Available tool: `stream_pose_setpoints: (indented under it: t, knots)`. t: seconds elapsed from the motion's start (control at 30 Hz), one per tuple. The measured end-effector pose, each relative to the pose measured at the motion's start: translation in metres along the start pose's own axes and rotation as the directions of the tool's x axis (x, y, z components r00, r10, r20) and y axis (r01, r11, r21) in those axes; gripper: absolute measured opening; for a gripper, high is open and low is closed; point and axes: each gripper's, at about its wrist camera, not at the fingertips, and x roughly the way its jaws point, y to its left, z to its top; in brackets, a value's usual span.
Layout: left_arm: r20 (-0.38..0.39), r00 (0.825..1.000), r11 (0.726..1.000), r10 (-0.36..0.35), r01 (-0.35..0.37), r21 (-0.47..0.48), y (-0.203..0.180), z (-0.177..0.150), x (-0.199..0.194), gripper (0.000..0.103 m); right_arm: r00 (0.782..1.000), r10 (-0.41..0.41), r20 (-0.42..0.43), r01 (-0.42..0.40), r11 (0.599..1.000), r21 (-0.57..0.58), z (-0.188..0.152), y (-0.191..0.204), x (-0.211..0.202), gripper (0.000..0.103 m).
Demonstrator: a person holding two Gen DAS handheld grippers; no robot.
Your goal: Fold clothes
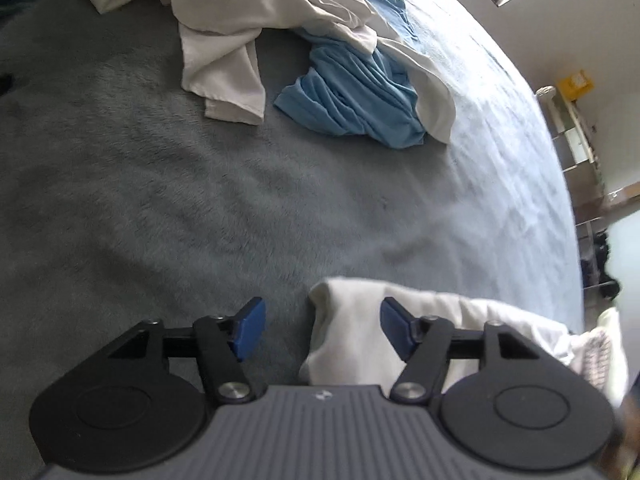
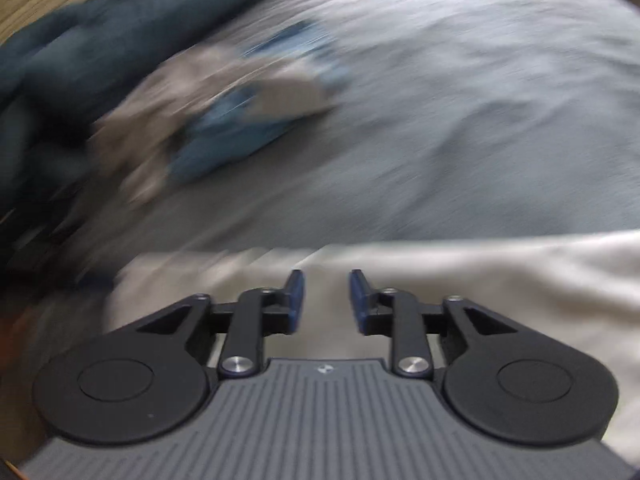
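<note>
A: Left wrist view?
B: Left gripper (image 1: 322,330) at bottom centre, jaws wide apart, gripping nothing; edge of a white garment (image 1: 352,320) between the pads, likely for a pinch. Cream cloth (image 1: 224,40) and blue garment (image 1: 352,96) crumpled at upper centre on the grey blanket (image 1: 160,200).
A: Right wrist view?
B: Heavily blurred. Right gripper (image 2: 326,302) at lower centre, jaws narrowly apart over pale cloth (image 2: 500,280), clamping nothing visible. Unclear whether same white garment.
</note>
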Motion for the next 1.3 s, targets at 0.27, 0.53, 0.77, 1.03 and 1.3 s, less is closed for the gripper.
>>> stream_pose_setpoints:
  t: [0.27, 0.53, 0.77, 1.03, 1.3]
  knots:
    - [-0.055, 0.998, 0.999, -0.023, 0.025, 0.04, 0.0, 0.011, 0.026, 0.067, 0.993, 0.024, -0.115, -0.039, 0.991, -0.13, -0.025, 0.107, 0.028, 0.071]
    - [-0.054, 0.998, 0.999, -0.012, 0.014, 0.043, -0.001, 0.008, 0.031, 0.065, 0.97, -0.182, -0.162, 0.106, 0.913, -0.395, -0.084, 0.167, 0.037, 0.073]
    - [-0.028, 0.999, 0.996, 0.024, -0.022, 0.087, -0.012, -0.002, 0.031, 0.045, 0.947, -0.286, -0.15, 0.17, 0.836, -0.521, -0.089, 0.181, 0.044, 0.052]
    - [0.0, 0.999, 0.999, 0.033, -0.033, 0.039, -0.024, -0.008, 0.022, 0.02, 0.95, -0.26, -0.173, 0.17, 0.894, -0.414, -0.073, 0.162, 0.032, 0.01]
    - [0.074, 0.997, 1.0, 0.002, 0.0, -0.026, -0.053, -0.011, -0.012, 0.017, 0.985, 0.0, -0.17, 0.006, 0.999, 0.032, -0.058, 0.094, -0.012, 0.007]
